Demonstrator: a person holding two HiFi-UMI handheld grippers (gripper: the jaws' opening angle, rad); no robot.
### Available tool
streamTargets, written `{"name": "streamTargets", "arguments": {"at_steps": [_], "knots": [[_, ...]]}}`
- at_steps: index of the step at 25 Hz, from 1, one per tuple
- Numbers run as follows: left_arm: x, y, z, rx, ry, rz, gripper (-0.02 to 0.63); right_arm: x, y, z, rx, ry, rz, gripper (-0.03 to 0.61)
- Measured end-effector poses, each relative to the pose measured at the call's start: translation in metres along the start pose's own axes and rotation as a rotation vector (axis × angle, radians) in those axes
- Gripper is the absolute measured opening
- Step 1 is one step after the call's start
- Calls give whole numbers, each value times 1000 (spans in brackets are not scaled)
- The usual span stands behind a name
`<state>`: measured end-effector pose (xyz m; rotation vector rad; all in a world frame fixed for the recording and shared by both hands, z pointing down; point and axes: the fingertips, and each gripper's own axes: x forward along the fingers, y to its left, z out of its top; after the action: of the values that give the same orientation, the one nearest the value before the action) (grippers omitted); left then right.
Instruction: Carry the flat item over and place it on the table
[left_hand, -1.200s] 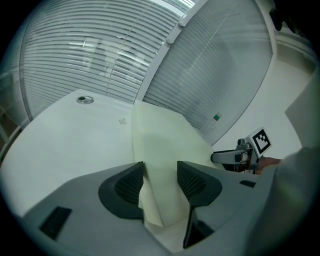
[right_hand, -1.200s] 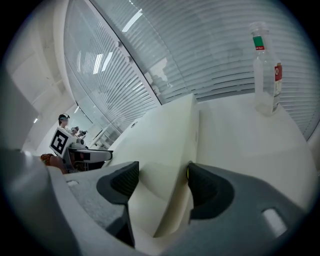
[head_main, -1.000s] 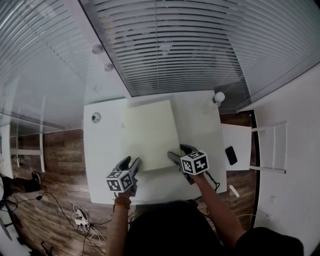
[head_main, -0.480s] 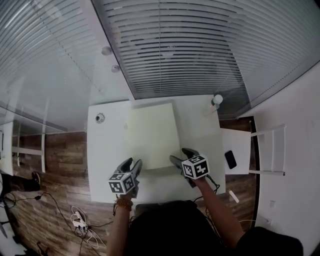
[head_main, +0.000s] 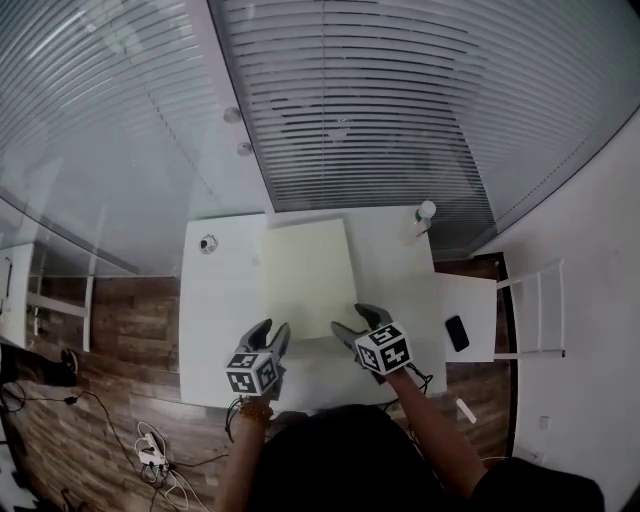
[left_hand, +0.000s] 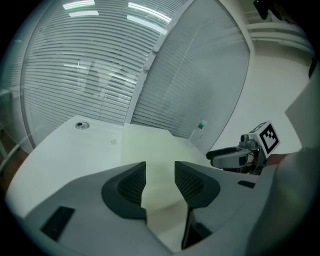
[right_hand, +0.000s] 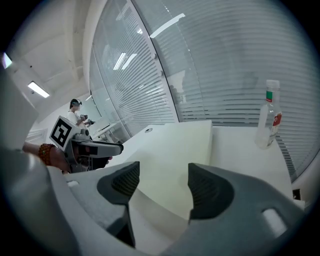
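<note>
Panel: the flat item (head_main: 305, 278), a pale cream sheet, is down and lying flat on the white table (head_main: 215, 320), its long sides running away from the person toward the blinds (head_main: 400, 110).
Left side: the left tongs (head_main: 274, 330) hover at the sheet's near left corner. Their jaws stand apart and have just been closing a touch. The sheet's near edge shows through the gap, but neither pad presses on it.
Right side: the right tongs (head_main: 352, 320) hang at the near right corner, jaws spread wide and nothing pinched. The sheet's corner sits beyond the gap, clear of both pads.
Far corner: a clear bottle (head_main: 425, 213) stands upright at the table's far right, apart from the sheet.
Far left: a small round fitting (head_main: 208, 244) sits in the tabletop, well clear of the sheet.
Off to the right: a dark phone (head_main: 456, 333) lies on a smaller white side surface (head_main: 470, 300) beside the table.
Below: wood floor (head_main: 120, 330), with cables (head_main: 155, 455) trailing at the left.
</note>
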<state>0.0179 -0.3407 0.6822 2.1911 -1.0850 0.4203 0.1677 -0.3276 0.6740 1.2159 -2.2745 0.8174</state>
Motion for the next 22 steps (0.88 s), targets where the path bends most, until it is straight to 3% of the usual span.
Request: {"name": "streamTargets", "arguments": {"at_steps": [3, 5, 12, 22], "knots": [[-8, -8, 2, 52, -21, 19, 137, -8, 12, 3, -32, -32, -13, 286], [-12, -12, 3, 84, -33, 31, 115, -13, 16, 4, -41, -56, -29, 210], [-26, -24, 2, 162, -53, 58, 41, -27, 29, 7, -93, -109, -77, 69], [-42, -42, 2, 200, -79, 39, 40, -39, 44, -2, -106, -116, -71, 66]]}}
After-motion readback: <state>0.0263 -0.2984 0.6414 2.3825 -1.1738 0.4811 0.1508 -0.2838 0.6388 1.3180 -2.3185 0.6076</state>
